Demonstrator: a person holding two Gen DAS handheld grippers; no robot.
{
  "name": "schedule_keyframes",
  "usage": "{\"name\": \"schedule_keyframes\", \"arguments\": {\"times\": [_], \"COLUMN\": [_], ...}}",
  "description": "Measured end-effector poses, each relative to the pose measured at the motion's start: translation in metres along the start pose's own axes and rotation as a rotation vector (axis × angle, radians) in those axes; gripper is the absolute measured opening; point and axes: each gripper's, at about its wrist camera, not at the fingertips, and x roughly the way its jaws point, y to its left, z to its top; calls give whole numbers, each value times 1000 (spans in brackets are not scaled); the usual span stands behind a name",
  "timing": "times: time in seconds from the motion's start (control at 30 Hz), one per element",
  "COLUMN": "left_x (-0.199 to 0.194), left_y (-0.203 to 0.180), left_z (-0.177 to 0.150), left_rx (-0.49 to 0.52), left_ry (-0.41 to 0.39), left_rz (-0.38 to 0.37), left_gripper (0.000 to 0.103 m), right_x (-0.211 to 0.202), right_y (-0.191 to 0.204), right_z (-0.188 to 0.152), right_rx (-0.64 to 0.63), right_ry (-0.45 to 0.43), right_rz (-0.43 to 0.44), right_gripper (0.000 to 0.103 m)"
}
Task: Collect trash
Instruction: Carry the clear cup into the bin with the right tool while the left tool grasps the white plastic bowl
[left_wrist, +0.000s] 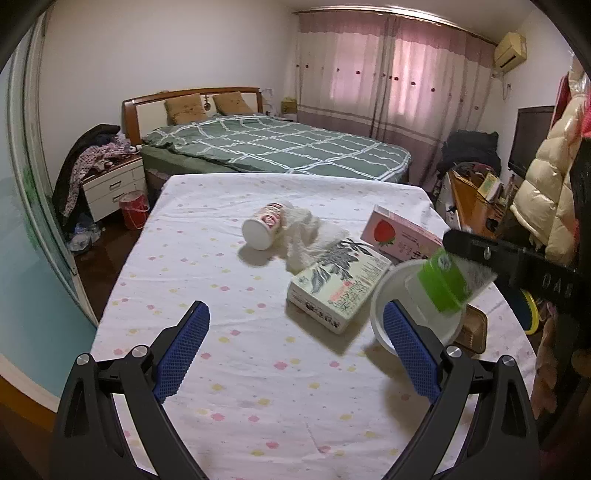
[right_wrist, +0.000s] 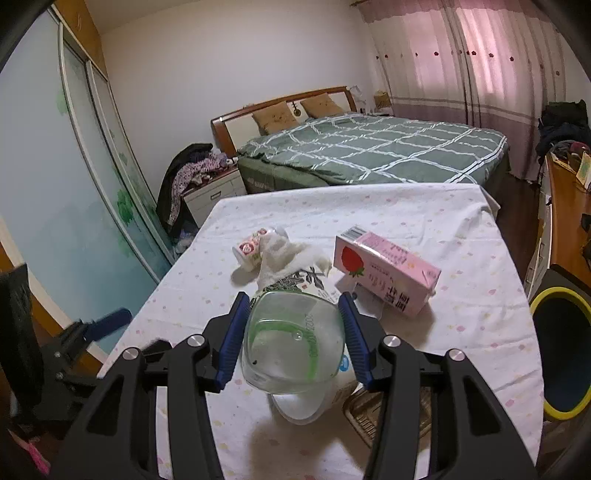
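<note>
My right gripper (right_wrist: 293, 325) is shut on a clear plastic bottle (right_wrist: 291, 343) with a green label, lifted just above the table; that bottle (left_wrist: 441, 286) also hangs at the right of the left wrist view. Under it stands a white round tub (right_wrist: 306, 406). My left gripper (left_wrist: 295, 308) is open and empty over the spotted tablecloth (left_wrist: 221, 369). Beyond it lie a tipped paper cup (left_wrist: 264, 225), crumpled tissue (left_wrist: 306, 229), a green-and-white carton (left_wrist: 340, 284) and a pink strawberry carton (left_wrist: 399, 236).
A brown tray (right_wrist: 391, 417) sits near the table's front right. Beside the table on the right stands a dark bin with a yellow rim (right_wrist: 561, 350). A bed (right_wrist: 369, 147) lies beyond the table's far edge, with a nightstand (left_wrist: 110, 184) and a wardrobe on the left.
</note>
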Motion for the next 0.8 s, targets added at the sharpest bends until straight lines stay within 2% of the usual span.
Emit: {"name": "schedule_keyframes", "arguments": {"times": [0.2,0.4,0.63,0.8], "left_x": [8,21,31,49], "left_y": [-15,-33,-64,-77], "left_z": [-4,-10,-23,-31], "left_rx": [32,65,131,131], "left_ry": [24,62,97,163], "left_rz": [-35,-79,-151,-178], "left_gripper": [94,94,94,94], "right_x": [-22,-44,-63,-68], "right_y": [-18,-52,-124,-180], "right_z": [9,15,12,1], "right_rx": [46,112,237,320], "right_ry": [-56,-115,-149,-141], "right_rz": [-27,-99,-275,-415], "right_gripper": [48,48,48,48]}}
